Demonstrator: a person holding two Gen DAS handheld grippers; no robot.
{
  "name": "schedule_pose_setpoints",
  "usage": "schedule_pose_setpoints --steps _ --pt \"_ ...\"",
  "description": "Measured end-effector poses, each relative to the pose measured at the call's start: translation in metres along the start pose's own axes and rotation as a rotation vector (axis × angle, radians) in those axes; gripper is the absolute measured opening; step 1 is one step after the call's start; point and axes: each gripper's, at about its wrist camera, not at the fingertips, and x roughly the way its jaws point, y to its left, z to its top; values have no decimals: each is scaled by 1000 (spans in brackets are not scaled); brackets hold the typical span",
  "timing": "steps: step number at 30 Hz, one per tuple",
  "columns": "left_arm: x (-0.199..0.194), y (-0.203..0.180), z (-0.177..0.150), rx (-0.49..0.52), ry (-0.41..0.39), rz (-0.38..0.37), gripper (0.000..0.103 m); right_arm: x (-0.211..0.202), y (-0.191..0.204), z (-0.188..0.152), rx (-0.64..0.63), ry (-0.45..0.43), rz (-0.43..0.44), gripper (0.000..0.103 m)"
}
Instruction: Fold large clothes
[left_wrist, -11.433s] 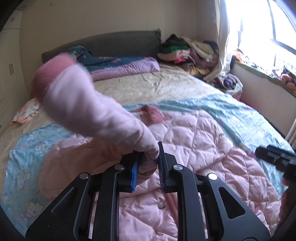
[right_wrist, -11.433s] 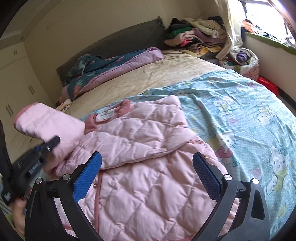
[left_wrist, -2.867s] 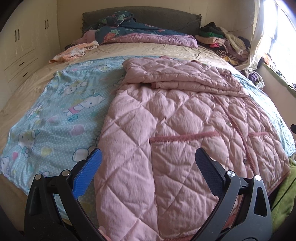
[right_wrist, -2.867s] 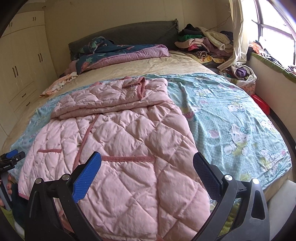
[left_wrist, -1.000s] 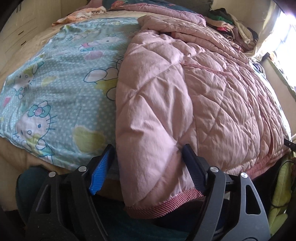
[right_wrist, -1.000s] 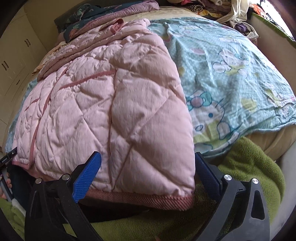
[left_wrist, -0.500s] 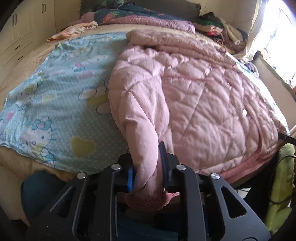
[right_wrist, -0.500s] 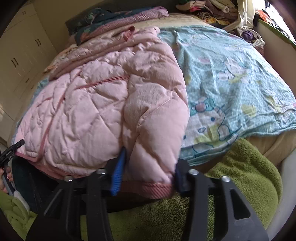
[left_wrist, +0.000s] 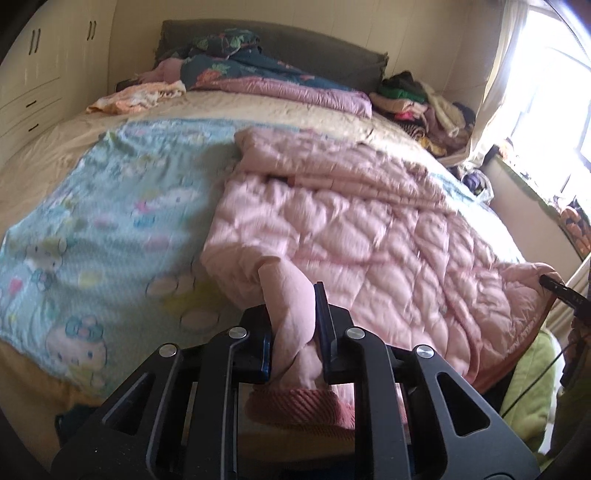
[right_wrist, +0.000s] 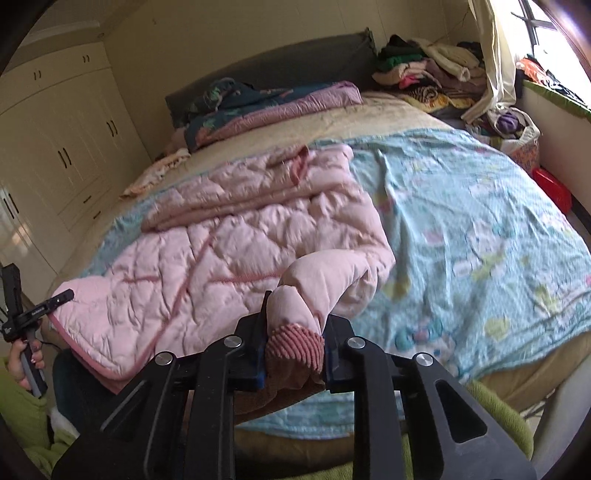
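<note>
**Both grippers pinch the coat hem at the foot of the bed**

A pink quilted coat (left_wrist: 351, 229) lies along the bed (left_wrist: 110, 122), on a light blue cartoon sheet (left_wrist: 110, 206). Its upper part is folded over near the middle of the bed, and its lower part reaches the near edge.

The left gripper (left_wrist: 293, 339) has just closed its fingers, and they now pinch one lower corner of the coat. The ribbed hem (left_wrist: 299, 406) bunches just behind the fingers.

The right gripper (right_wrist: 295, 343) has also just closed, and its fingers pinch the other lower corner, with the ribbed hem between them. The cloth rises from the bed toward each gripper.

A pile of clothes (right_wrist: 424, 70) sits in the far corner, beside the headboard (left_wrist: 314, 51).
</note>
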Motion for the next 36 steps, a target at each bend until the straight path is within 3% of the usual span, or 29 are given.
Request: schedule_pose_setpoints --steps 11,36 --pt "-3 3 66 -51 -133 -19 11 -2 11 67 -36 -148 38 17" --pt "-2 -3 161 -55 -273 33 11 7 -4 158 74 -272 37 17"
